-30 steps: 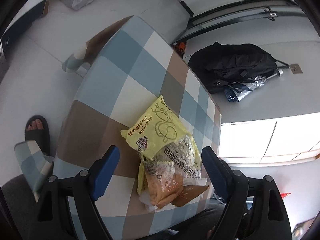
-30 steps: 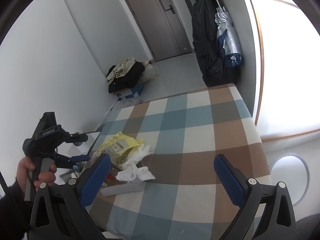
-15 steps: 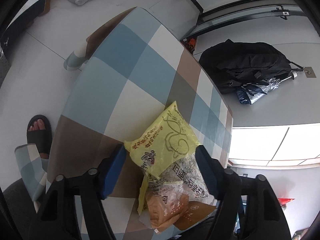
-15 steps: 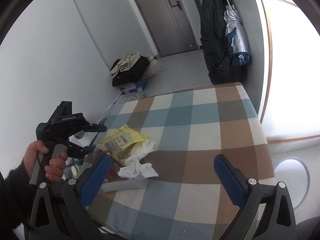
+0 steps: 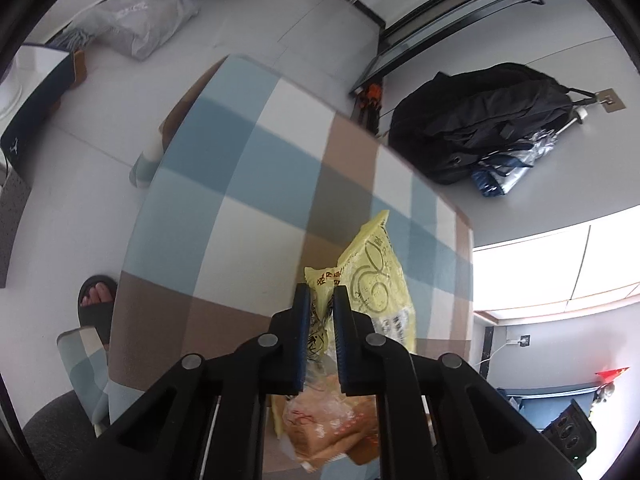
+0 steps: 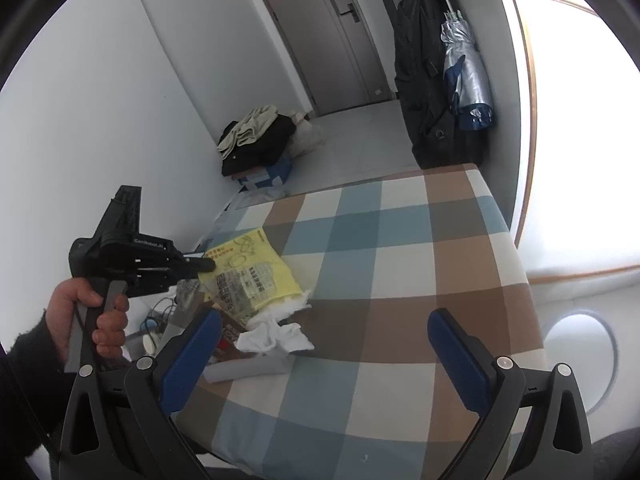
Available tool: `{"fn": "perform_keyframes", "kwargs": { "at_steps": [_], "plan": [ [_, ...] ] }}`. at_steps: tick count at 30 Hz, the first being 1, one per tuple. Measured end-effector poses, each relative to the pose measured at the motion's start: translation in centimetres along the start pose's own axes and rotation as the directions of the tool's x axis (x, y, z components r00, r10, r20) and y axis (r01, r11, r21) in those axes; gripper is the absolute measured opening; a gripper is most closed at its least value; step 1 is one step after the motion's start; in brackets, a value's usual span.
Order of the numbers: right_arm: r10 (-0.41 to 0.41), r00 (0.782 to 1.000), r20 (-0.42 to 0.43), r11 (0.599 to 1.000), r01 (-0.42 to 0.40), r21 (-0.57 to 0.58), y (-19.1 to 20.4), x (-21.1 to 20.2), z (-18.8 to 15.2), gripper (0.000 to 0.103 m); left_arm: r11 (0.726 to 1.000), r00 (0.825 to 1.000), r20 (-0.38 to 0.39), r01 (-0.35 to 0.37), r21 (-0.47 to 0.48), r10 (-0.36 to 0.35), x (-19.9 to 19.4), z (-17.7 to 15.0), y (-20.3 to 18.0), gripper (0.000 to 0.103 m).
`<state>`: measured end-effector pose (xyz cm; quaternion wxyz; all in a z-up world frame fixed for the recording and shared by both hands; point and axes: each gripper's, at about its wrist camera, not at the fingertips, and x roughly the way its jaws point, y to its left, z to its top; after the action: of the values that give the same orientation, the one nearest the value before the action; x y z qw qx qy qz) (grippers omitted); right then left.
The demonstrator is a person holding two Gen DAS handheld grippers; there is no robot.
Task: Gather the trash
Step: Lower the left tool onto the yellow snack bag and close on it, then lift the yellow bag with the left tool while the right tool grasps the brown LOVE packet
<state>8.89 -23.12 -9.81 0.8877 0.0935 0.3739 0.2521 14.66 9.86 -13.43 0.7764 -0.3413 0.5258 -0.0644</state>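
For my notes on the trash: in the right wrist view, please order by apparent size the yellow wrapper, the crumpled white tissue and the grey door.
1. Grey door, though farthest away.
2. Yellow wrapper.
3. Crumpled white tissue.

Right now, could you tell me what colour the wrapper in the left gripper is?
Yellow with dark print; the wrapper shows best in the right wrist view.

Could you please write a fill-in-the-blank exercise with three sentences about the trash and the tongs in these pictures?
1. The left tongs are closing on the crinkly plastic snack wrapper, whose colour is ____.
2. The right tongs are ____, with nothing between them.
3. The crumpled white tissue lies on the ____ tablecloth beside the wrapper.

Missing words: yellow; open; checked
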Motion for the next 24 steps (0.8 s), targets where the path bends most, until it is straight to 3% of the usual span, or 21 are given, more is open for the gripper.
{"fn": "perform_keyframes", "kwargs": {
  "at_steps": [7, 16, 24],
  "plan": [
    [-0.021, 1.000, 0.016, 1.000, 0.021, 0.005, -0.3, -0.6, -0.3, 0.103, 0.996, 0.995, 0.092, 0.038, 0.085, -0.046, -3.1, -0.5, -3.4, 0.005],
    [0.011, 1.000, 0.016, 0.999, -0.012, 0.045, -0.1, -1.7, -0.8, 0.103, 0.988, 0.976, 0.190, 0.085, 0.126, -0.108, -6.8, -1.1, -4.1, 0.005],
    [0.002, 1.000, 0.003, 0.990, -0.001, -0.144, 5.1, -1.7, -1.4, 0.101, 0.982, 0.961, 0.235, 0.110, 0.151, -0.144, -9.9, -2.6, -2.2, 0.005]
  ]
}}
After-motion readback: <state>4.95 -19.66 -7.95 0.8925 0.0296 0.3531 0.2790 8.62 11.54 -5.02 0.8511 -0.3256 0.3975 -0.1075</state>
